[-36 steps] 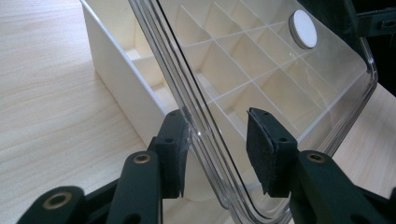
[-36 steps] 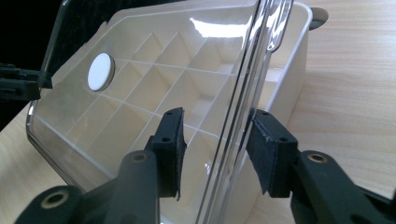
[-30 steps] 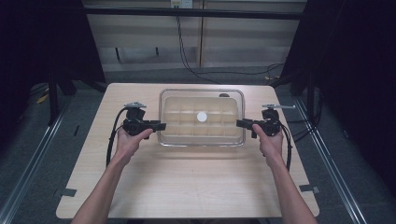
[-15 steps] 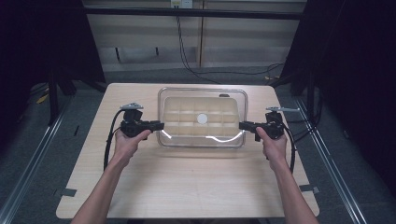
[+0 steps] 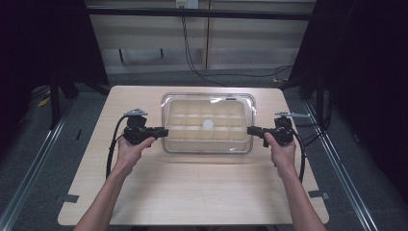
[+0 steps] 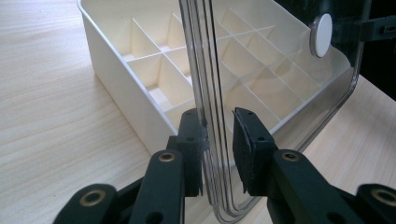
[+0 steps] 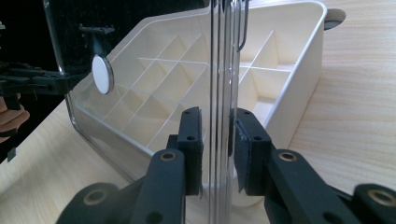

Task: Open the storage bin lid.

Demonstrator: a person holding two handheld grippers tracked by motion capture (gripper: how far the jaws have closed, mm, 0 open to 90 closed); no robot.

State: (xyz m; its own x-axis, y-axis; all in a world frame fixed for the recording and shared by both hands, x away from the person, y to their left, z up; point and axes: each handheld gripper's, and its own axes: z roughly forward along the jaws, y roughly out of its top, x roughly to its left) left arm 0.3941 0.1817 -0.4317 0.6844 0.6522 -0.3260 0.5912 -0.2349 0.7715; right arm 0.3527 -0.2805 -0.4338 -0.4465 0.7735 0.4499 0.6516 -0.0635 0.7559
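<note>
Near me, my left gripper [image 6: 217, 140] pinches the left edge of the clear lid [image 5: 208, 123] and my right gripper [image 7: 217, 140] pinches its right edge, each rim between the pads. Lid's lifted and tilted over the cream divided box [image 5: 192, 144] mid-table, white knob [image 5: 208, 124] centred. Lifting done, I'd say; carrying it clear and setting it down remain.

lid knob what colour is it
White, a round knob on the clear lid; clearest in the left gripper view.
</note>
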